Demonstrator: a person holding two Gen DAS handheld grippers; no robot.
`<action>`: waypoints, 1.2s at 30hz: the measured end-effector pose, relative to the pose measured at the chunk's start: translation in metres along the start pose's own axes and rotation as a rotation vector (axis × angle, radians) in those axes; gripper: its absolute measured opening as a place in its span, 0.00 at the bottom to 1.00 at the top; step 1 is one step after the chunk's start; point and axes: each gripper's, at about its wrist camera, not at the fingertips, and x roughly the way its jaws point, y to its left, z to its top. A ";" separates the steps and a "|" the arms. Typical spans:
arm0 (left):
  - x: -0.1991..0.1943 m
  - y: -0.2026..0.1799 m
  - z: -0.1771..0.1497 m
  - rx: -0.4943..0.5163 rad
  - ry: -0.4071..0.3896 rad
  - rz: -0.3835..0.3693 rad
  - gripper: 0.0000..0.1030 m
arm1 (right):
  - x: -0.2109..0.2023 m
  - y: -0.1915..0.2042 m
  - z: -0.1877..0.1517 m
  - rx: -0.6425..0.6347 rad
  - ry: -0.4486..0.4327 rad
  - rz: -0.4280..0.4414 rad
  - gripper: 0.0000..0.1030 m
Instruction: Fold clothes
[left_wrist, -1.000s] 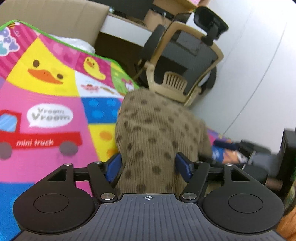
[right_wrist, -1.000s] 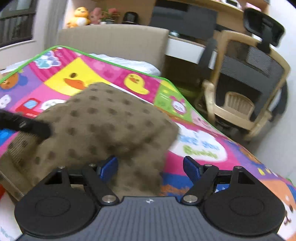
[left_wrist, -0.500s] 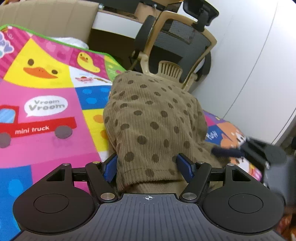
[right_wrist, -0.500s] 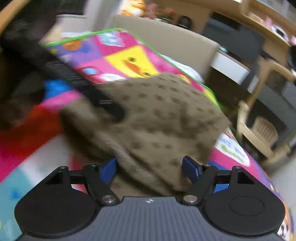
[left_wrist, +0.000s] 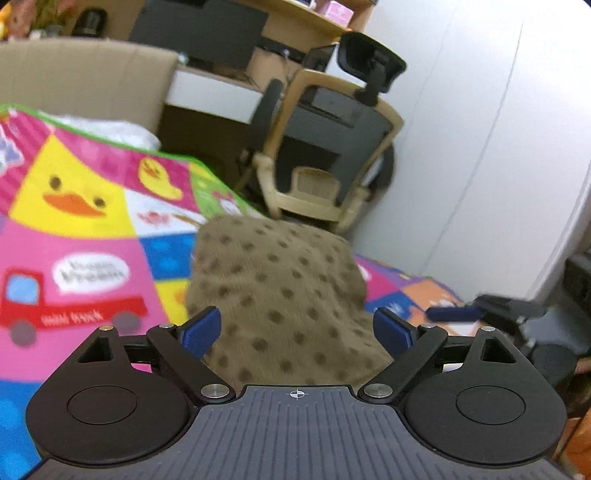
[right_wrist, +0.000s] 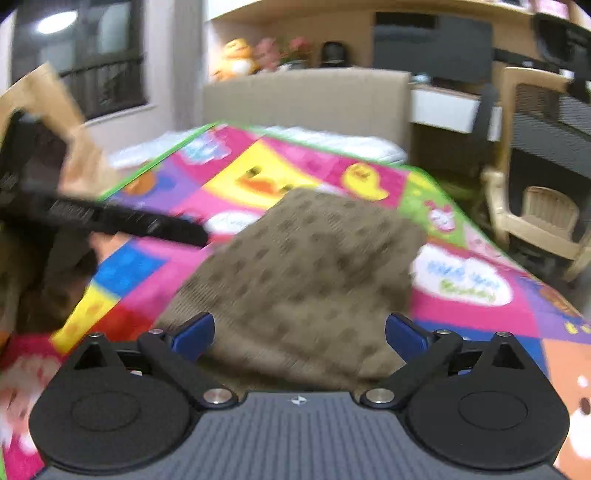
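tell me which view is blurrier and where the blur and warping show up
Right wrist view is blurrier: the brown dotted cloth and play mat smear, and a window lamp reflection glares top left. Left wrist view is sharper, with slight smear on the cloth and the mat's truck print; its fisheye bends the white wall lines.

The garment (left_wrist: 280, 295) lies on the mat (left_wrist: 74, 229), a chair (left_wrist: 325, 147) behind it.
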 end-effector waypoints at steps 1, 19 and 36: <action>-0.001 -0.001 0.003 0.003 -0.009 0.006 0.91 | 0.004 -0.003 0.004 0.021 -0.010 -0.030 0.97; -0.005 -0.006 -0.050 0.022 0.032 0.185 0.95 | -0.004 -0.024 -0.053 0.222 -0.025 -0.225 1.00; -0.071 -0.101 -0.122 0.224 -0.018 0.280 0.99 | -0.092 0.014 -0.116 0.129 -0.034 -0.182 1.00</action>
